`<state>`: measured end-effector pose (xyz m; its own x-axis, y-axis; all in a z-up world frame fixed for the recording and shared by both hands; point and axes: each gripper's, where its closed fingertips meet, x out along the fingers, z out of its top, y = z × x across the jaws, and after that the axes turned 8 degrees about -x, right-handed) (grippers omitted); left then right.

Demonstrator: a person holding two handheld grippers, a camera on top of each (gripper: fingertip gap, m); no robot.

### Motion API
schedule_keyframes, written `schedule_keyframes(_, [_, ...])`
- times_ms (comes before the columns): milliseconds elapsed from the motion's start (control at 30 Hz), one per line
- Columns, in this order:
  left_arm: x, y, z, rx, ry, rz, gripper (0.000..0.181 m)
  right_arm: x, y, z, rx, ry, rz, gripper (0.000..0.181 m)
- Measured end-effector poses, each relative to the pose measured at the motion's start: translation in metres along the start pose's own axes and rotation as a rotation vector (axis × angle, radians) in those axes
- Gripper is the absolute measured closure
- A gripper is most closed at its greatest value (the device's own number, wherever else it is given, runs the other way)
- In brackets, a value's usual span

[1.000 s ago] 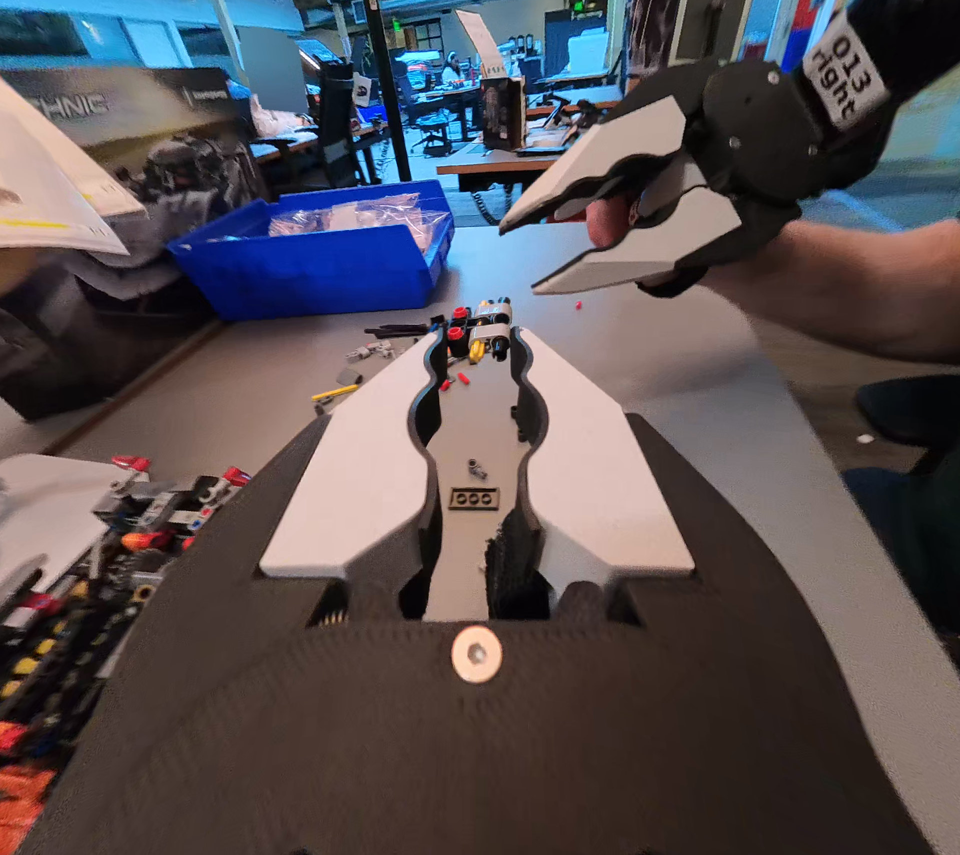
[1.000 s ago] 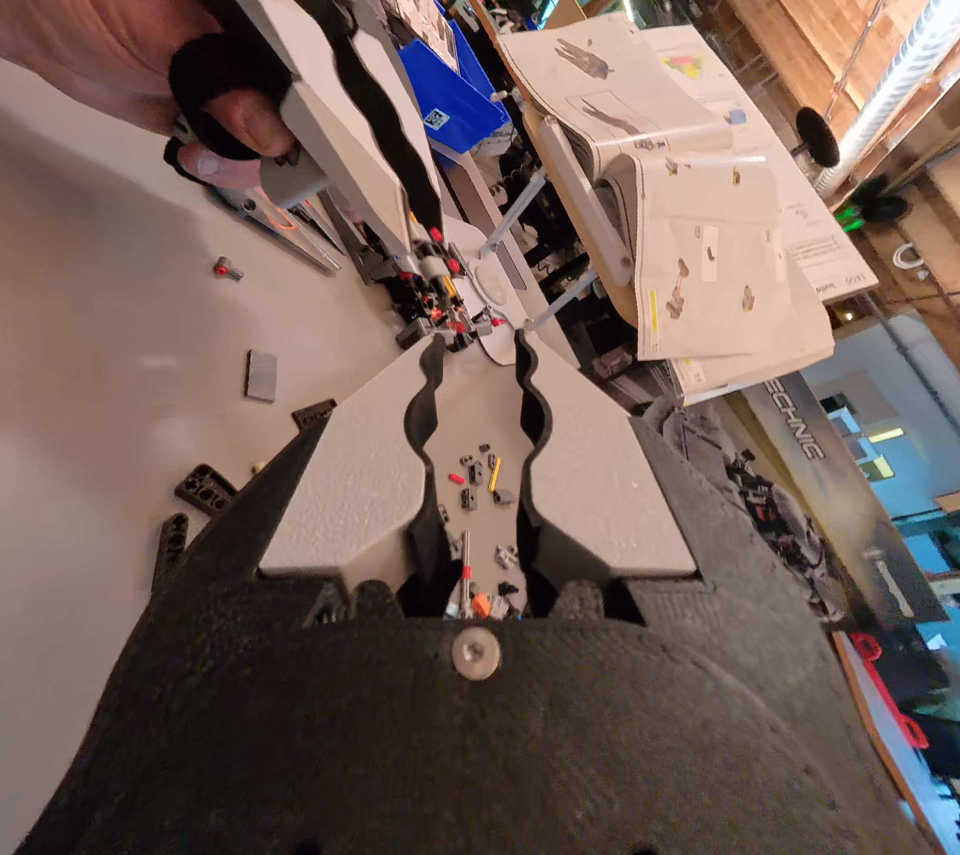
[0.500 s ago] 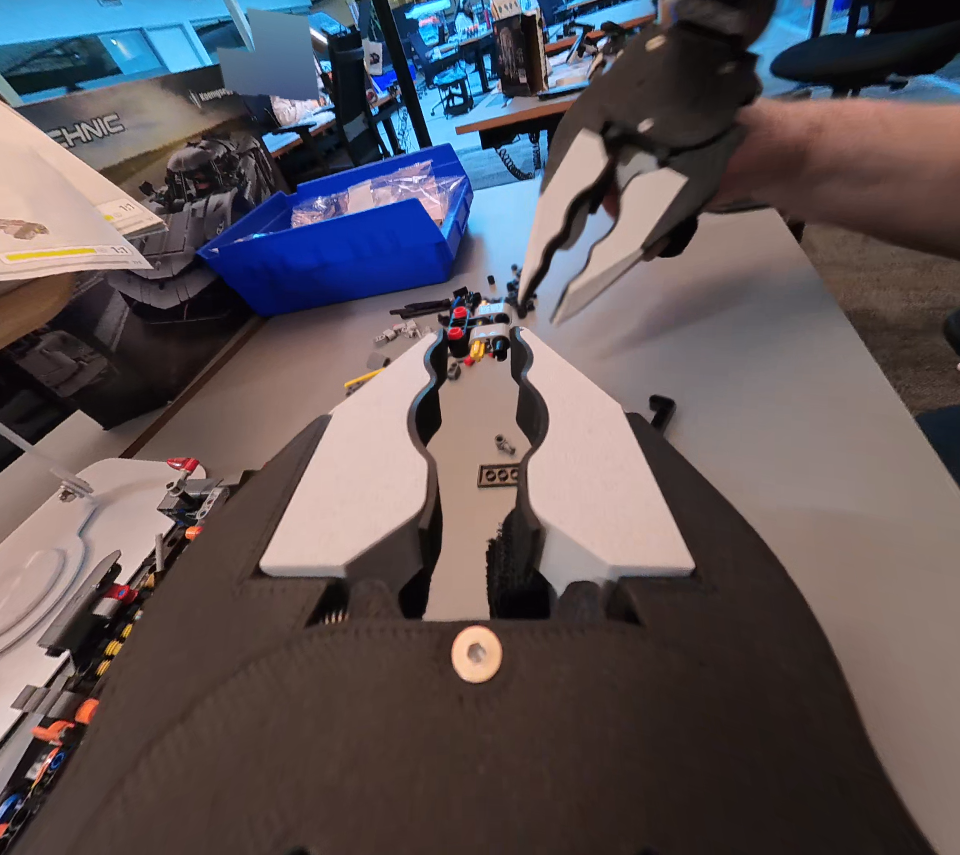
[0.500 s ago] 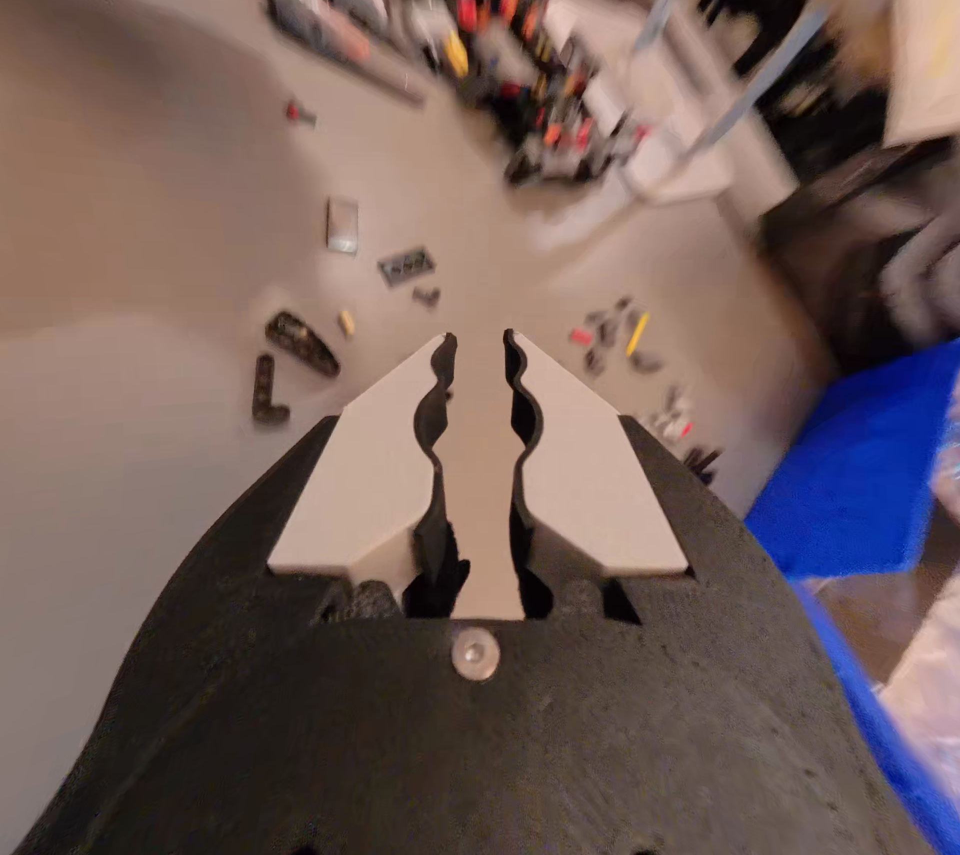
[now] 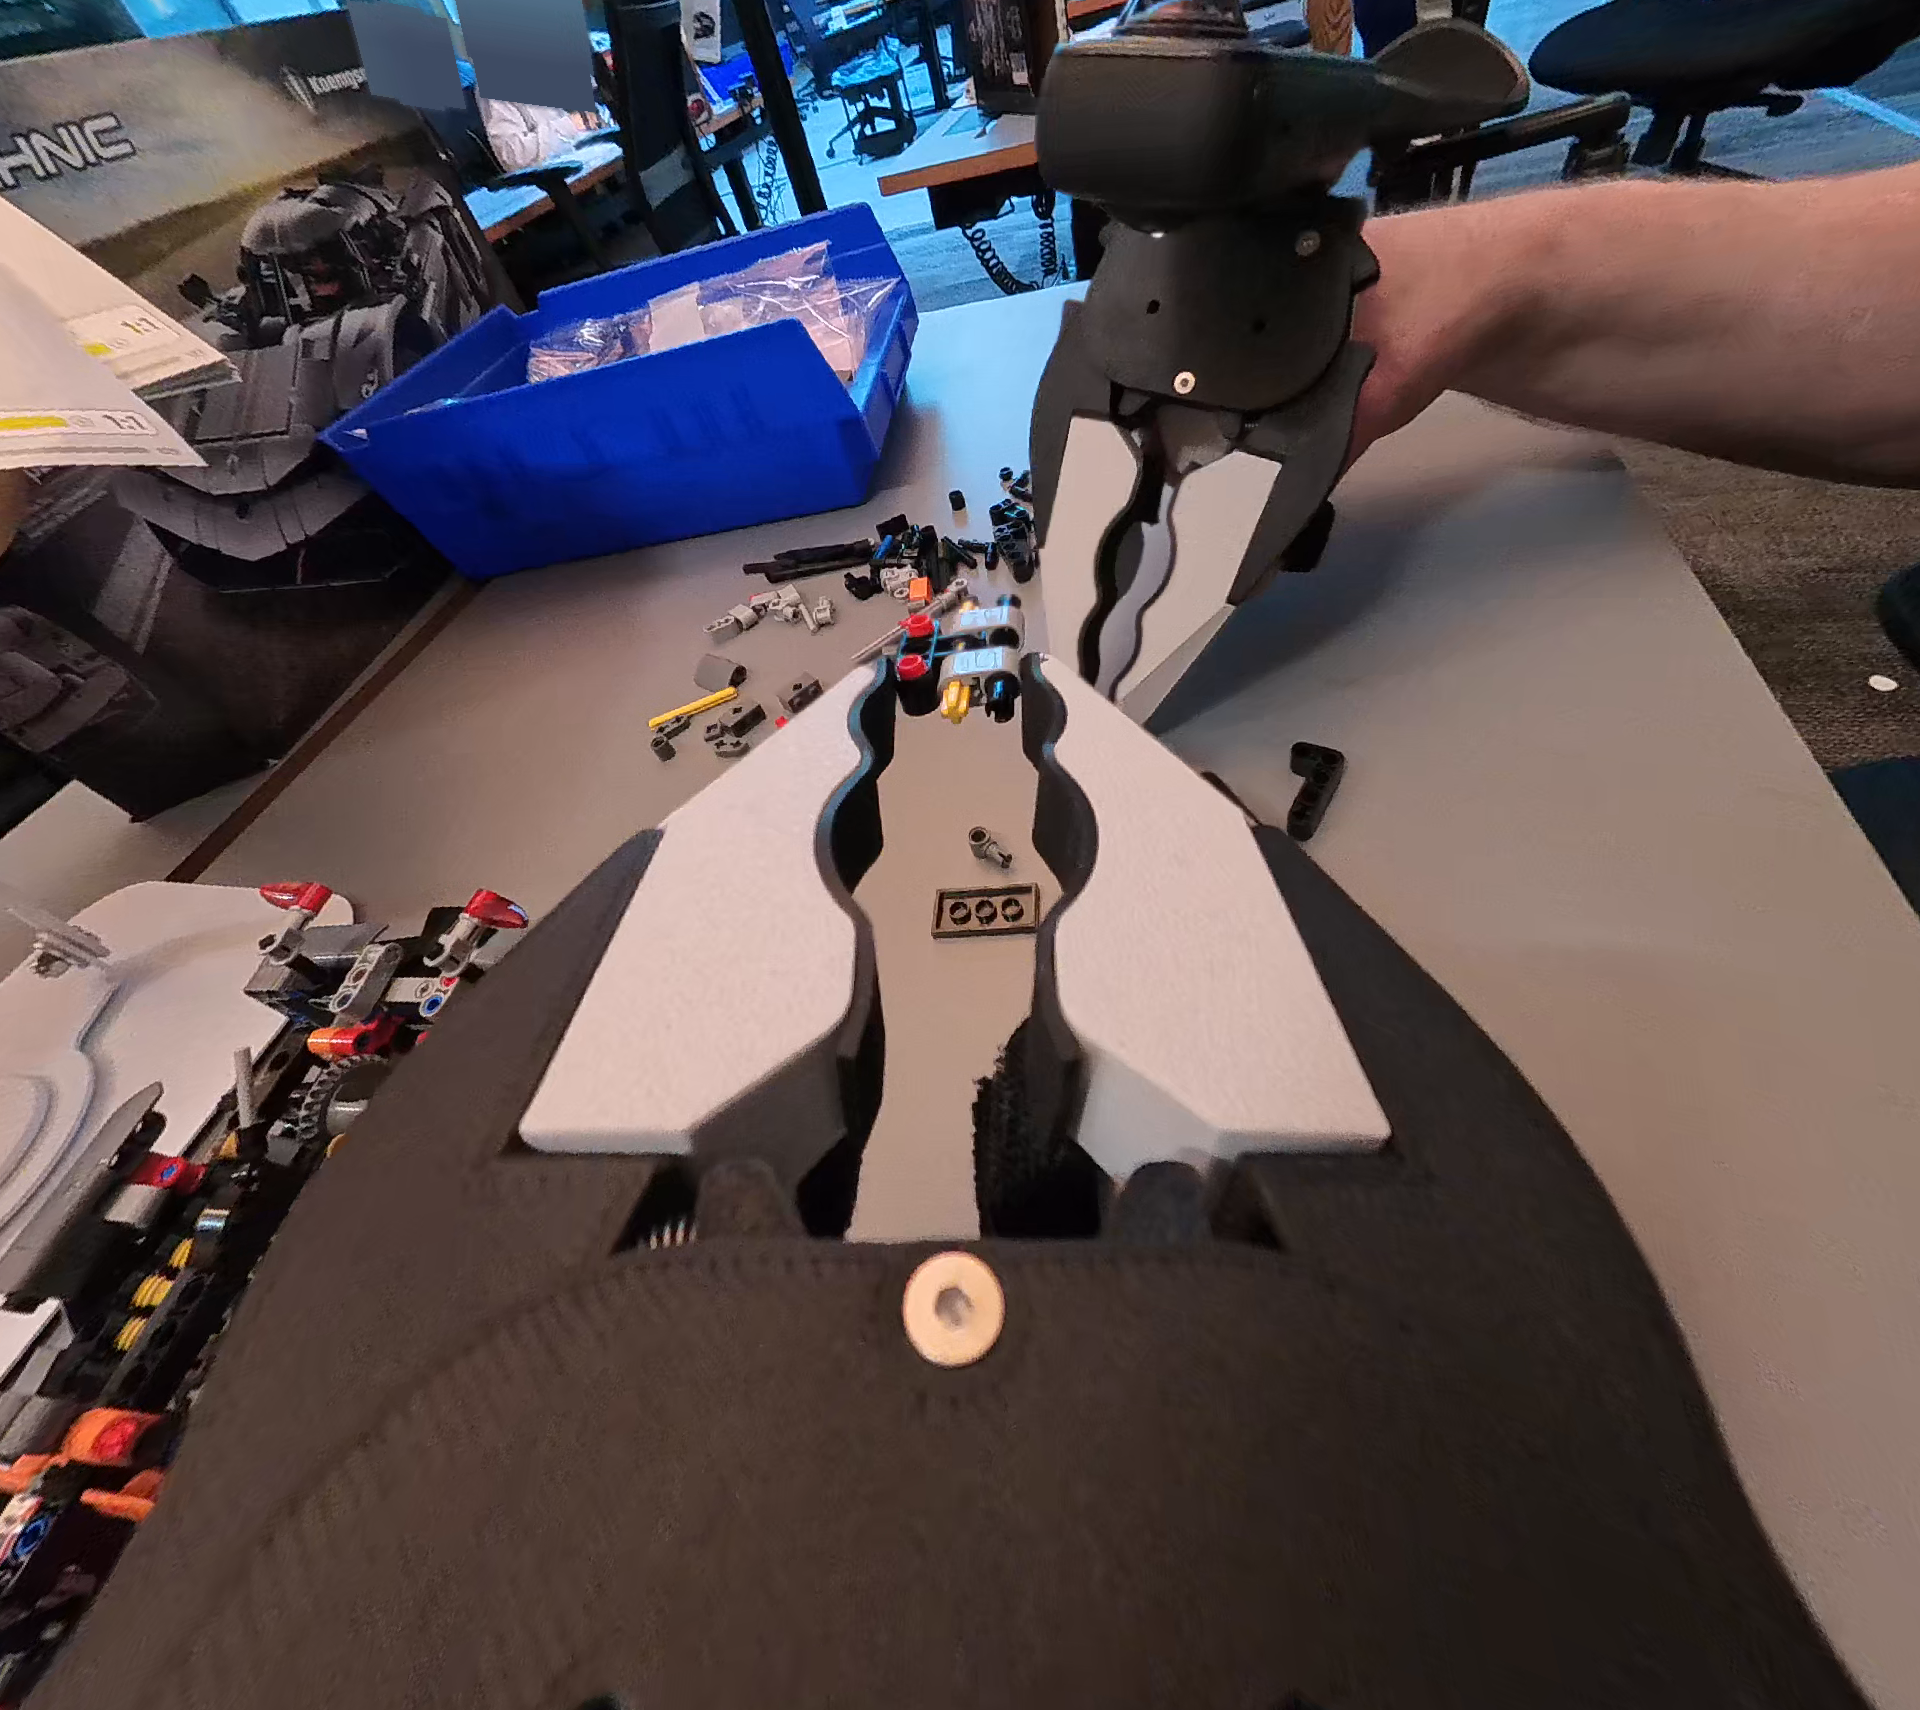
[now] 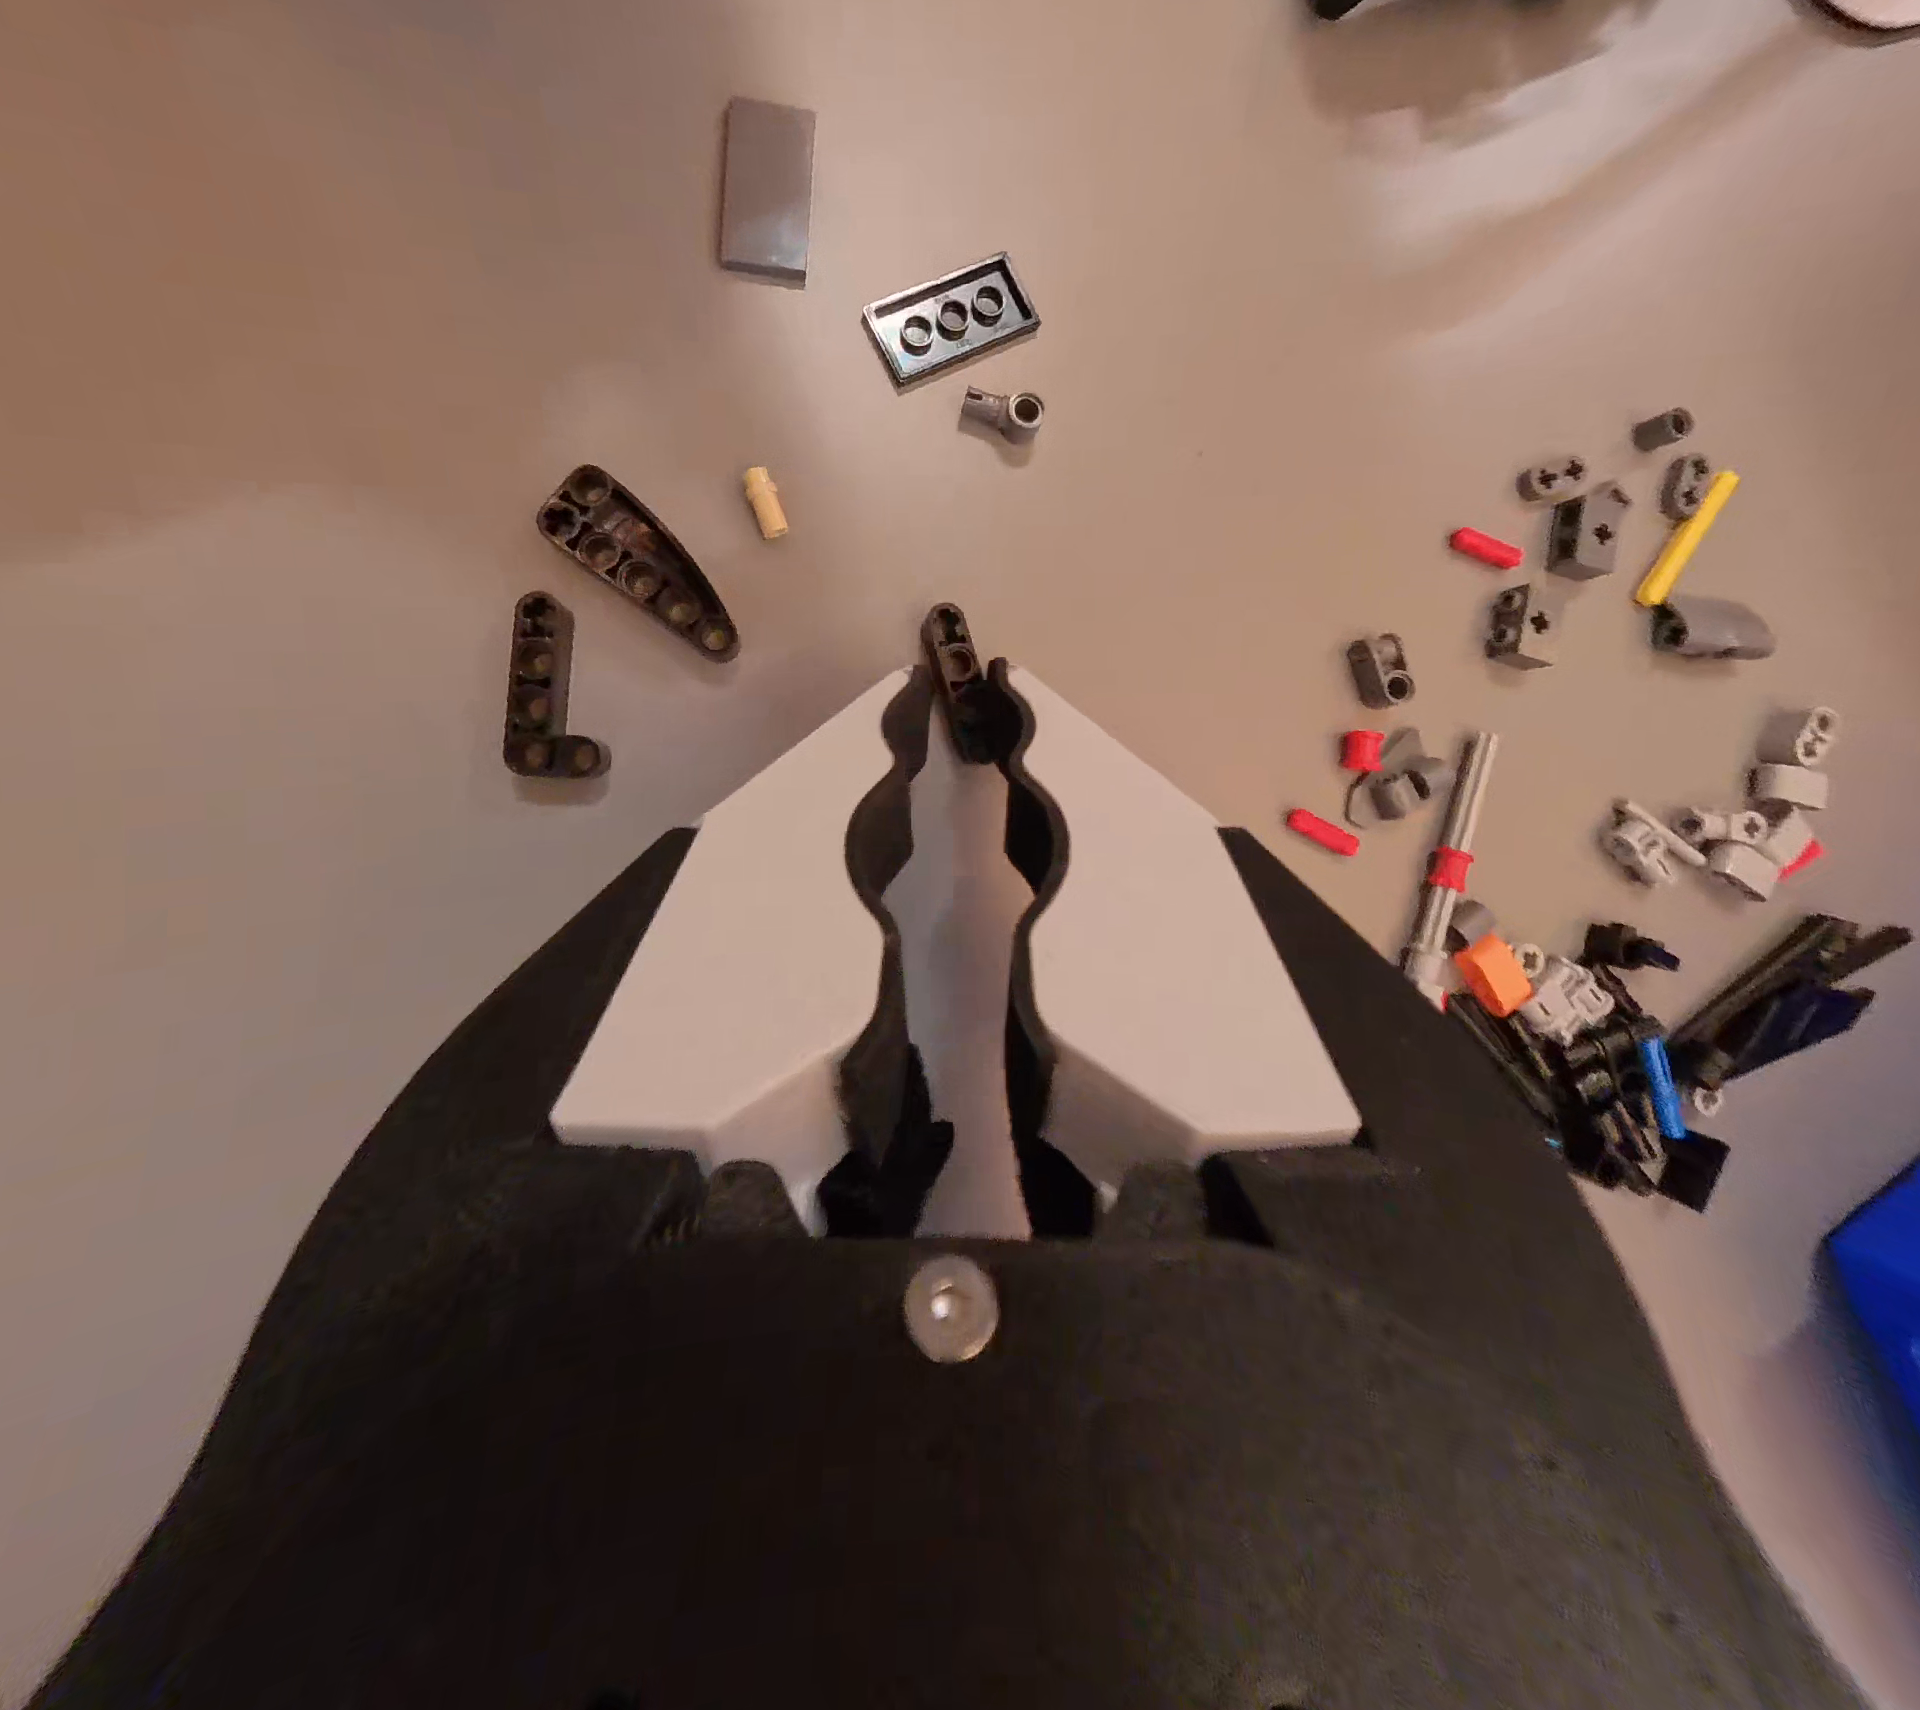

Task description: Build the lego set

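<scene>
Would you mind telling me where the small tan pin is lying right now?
In the right wrist view, the tan pin lies on the table, left of centre, between the black curved beam and the small grey connector.

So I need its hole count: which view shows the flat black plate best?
Right wrist view: the flat black plate lies unobstructed, seen from above, three holes clear. Left wrist view shows it small and slanted between the left tongs' fingers.

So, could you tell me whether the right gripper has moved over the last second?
Yes. The right gripper swung down from above the blue bin to the table.
</scene>
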<state>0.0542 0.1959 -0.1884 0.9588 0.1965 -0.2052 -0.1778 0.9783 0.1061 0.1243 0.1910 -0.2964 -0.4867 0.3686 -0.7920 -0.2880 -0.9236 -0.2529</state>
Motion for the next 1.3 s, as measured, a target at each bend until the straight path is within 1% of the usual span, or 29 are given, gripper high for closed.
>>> schedule_keyframes(67, [0.000, 0.000, -0.001, -0.001, 0.002, 0.001, 0.159, 0.000, 0.000, -0.001, -0.004, 0.004, 0.016, 0.175])
schedule_keyframes(200, [0.000, 0.002, -0.001, -0.009, 0.002, 0.002, 0.159, -0.005, -0.001, -0.004, -0.003, 0.014, 0.000, 0.175])
schedule_keyframes(300, [0.001, 0.002, -0.002, -0.012, 0.004, 0.000, 0.159, -0.014, 0.003, 0.000, 0.020, -0.027, 0.009, 0.176])
schedule_keyframes(400, [0.002, 0.001, -0.003, -0.014, 0.008, -0.002, 0.159, -0.025, 0.014, 0.001, 0.020, -0.049, 0.028, 0.176])
schedule_keyframes(600, [0.004, -0.001, -0.005, -0.025, 0.012, -0.014, 0.159, -0.034, 0.044, -0.016, -0.072, -0.026, 0.114, 0.175])
schedule_keyframes(667, [0.005, -0.001, -0.006, -0.025, 0.017, -0.014, 0.159, -0.032, 0.049, -0.022, -0.077, 0.001, 0.123, 0.172])
schedule_keyframes(733, [0.005, 0.000, -0.007, -0.029, 0.017, -0.014, 0.159, -0.033, 0.048, -0.023, -0.071, 0.016, 0.097, 0.162])
schedule_keyframes(800, [0.004, 0.001, -0.006, -0.037, 0.014, -0.013, 0.159, -0.038, 0.046, -0.024, -0.022, 0.019, 0.074, 0.148])
schedule_keyframes(867, [0.003, 0.001, -0.005, -0.045, 0.007, -0.014, 0.159, -0.044, 0.042, -0.027, 0.054, 0.023, 0.029, 0.148])
schedule_keyframes(1000, [0.005, -0.002, -0.005, -0.041, 0.010, -0.023, 0.159, -0.052, 0.046, -0.030, 0.270, 0.016, -0.025, 0.146])
schedule_keyframes(1067, [0.006, -0.004, -0.006, -0.037, 0.017, -0.029, 0.159, -0.050, 0.051, -0.027, 0.357, 0.003, -0.033, 0.140])
schedule_keyframes(1133, [0.007, -0.005, -0.007, -0.033, 0.021, -0.031, 0.159, -0.047, 0.054, -0.026, 0.383, 0.022, -0.040, 0.136])
schedule_keyframes(1233, [0.006, -0.005, -0.005, -0.031, 0.016, -0.028, 0.159, -0.043, 0.055, -0.035, 0.409, 0.104, -0.034, 0.138])
schedule_keyframes(1300, [0.005, -0.004, -0.004, -0.030, 0.012, -0.025, 0.159, -0.045, 0.058, -0.036, 0.410, 0.119, -0.025, 0.139])
